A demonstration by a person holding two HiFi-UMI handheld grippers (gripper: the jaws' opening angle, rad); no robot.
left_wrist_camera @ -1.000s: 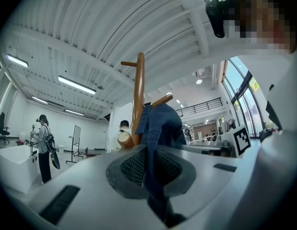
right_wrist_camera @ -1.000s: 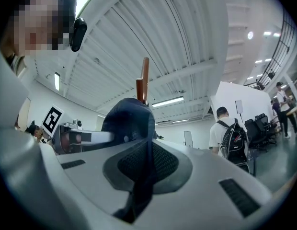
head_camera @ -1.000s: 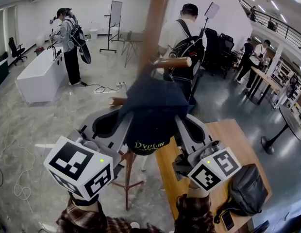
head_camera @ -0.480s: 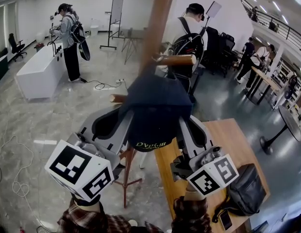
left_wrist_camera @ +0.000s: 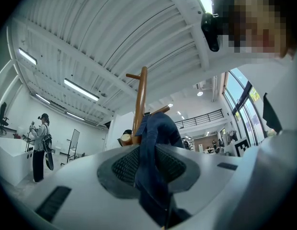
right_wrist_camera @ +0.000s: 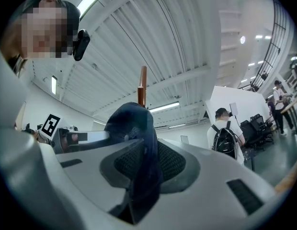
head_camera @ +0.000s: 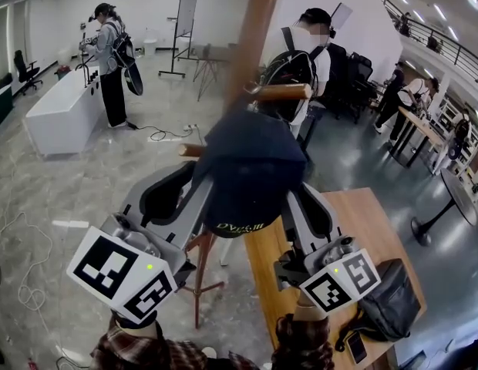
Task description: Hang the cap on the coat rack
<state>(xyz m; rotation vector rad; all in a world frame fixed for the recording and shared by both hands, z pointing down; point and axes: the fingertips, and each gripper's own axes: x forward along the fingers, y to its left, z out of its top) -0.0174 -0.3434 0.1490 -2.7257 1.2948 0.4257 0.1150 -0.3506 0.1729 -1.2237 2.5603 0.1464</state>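
A dark navy cap [head_camera: 247, 172] with light lettering on its lower edge is held up between my two grippers in the head view. My left gripper [head_camera: 194, 191] is shut on the cap's left side and my right gripper [head_camera: 289, 199] is shut on its right side. The wooden coat rack [head_camera: 250, 41] rises just behind the cap, one peg [head_camera: 279, 92] sticking out right above the crown and another peg [head_camera: 190, 150] at the left. In the left gripper view the cap [left_wrist_camera: 153, 157] is pinched between the pads, the rack pole [left_wrist_camera: 140, 97] beyond. The right gripper view shows the cap [right_wrist_camera: 139, 152] clamped likewise.
A wooden table [head_camera: 362, 230] with a black bag [head_camera: 389, 303] and a phone stands at lower right. The rack's legs [head_camera: 199, 284] spread on the floor below. Persons stand at back left [head_camera: 109, 60] and right behind the rack [head_camera: 304, 60]. A white counter [head_camera: 58, 110] is at left.
Both grippers have lifted the cap a little higher and closer to the rack's upper peg. Both stay closed on it.
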